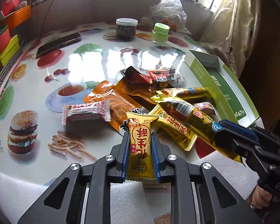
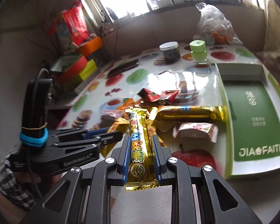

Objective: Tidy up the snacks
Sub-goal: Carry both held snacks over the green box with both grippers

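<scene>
My left gripper (image 1: pixel 139 150) is closed on a yellow peanut-crisp packet (image 1: pixel 140 147); the blue fingers (image 1: pixel 124 158) press its two long sides, and the packet stands lengthwise between them, its far end pointing to the snack pile (image 1: pixel 140 97). This gripper is low over the near edge of the bench (image 1: pixel 37 97), pointing away from me.

My right gripper (image 2: pixel 141 150) is closed too, on a long gold snack bar (image 2: pixel 140 140) that lies along the fingers (image 2: pixel 155 149) and reaches out past their tips. In the left view this gripper (image 1: pixel 219 128) comes in from the right, tilted, with the bar (image 1: pixel 192 119) slanting up and left over the pile. In the right view my left gripper (image 2: pixel 110 139) lies just to the left of mine, pointing right, close beside it.

The other snacks lie in a loose heap in the middle of the bench: a second gold bar (image 2: pixel 190 113), a pink-white packet (image 1: pixel 85 112), orange packets (image 1: pixel 110 97) and dark red ones (image 1: pixel 140 75). The green box (image 2: pixel 255 115) lies open on the right, just beside the pile. At the far side stand a dark jar (image 1: pixel 126 29) and a green jar (image 1: pixel 160 33).
</scene>
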